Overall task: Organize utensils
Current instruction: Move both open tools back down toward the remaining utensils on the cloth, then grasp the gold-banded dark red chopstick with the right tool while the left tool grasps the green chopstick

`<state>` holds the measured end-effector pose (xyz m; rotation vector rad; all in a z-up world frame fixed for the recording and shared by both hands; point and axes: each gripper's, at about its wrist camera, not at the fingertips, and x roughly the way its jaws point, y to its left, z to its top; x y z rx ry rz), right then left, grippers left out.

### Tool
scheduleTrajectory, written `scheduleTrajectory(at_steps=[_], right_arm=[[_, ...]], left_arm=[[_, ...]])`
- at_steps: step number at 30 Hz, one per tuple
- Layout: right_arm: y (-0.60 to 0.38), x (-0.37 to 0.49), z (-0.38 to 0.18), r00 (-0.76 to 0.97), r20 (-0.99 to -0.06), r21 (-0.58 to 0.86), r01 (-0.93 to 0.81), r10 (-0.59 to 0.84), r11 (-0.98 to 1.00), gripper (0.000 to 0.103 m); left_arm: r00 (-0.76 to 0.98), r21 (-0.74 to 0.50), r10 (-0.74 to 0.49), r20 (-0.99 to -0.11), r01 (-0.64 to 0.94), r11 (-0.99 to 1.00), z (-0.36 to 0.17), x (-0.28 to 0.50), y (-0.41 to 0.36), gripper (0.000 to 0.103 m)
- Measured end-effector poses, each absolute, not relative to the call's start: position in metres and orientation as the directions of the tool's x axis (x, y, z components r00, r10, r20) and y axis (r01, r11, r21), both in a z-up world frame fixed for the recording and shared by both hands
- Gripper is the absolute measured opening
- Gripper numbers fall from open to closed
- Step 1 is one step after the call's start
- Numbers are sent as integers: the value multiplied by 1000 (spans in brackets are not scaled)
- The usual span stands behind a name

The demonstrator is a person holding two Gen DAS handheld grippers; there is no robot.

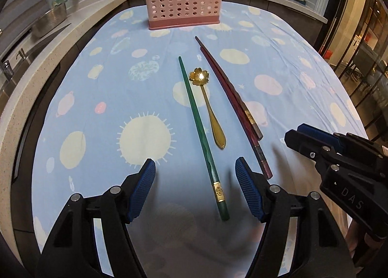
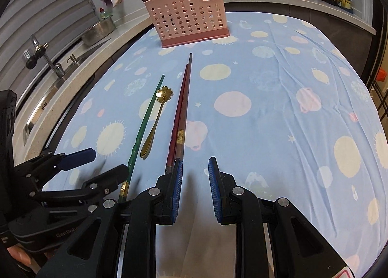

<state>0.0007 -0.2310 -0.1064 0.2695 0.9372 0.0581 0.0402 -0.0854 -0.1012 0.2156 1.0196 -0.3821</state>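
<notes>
the green chopstick (image 1: 202, 132) is seen lying flat on the tabletop (image 1: 303, 72), its long axis running away from the left tool (image 1: 195, 190) toward the pink holder (image 1: 183, 1) — its near, gold-banded end sits between the left tool's spread pads, which are not yet touching it. the right tool (image 2: 195, 190) is held part-open and empty; the near ends of the red chopstick pair (image 2: 180, 118) lie just beside its left pad, outside the gap. a gold spoon (image 1: 209, 106) is laid between the green stick and the red pair. in the holder, several chopsticks are already stood upright — its far compartment cannot be read.
</notes>
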Motion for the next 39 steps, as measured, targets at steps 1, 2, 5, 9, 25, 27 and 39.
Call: scheduleTrajectory(at_steps=[1, 2, 5, 9, 25, 27, 39], right_arm=[[-229, 2, -108, 592, -788, 253, 64, 167, 965, 22], [-228, 5, -109, 592, -789, 250, 61, 167, 966, 22], [-224, 11, -111, 590, -790, 244, 52, 167, 968, 22], [-221, 18, -115, 586, -792, 240, 46, 169, 970, 22], [-223, 38, -126, 580, -801, 220, 53, 150, 974, 17], [-224, 38, -127, 578, -803, 216, 57, 145, 975, 15], [-223, 34, -127, 588, -799, 183, 44, 123, 982, 7]], left_arm=[[464, 4, -203, -862, 407, 913, -104, 40, -86, 65], [461, 5, -201, -864, 407, 913, -106, 40, -86, 63], [442, -2, -196, -875, 403, 915, -114, 43, -83, 55], [437, -3, -191, -879, 394, 919, -120, 43, -80, 53], [444, -5, -198, -874, 398, 917, -122, 45, -79, 54], [445, -6, -198, -873, 398, 918, -122, 45, -79, 54], [435, -28, -219, -874, 403, 915, -120, 39, -74, 49]])
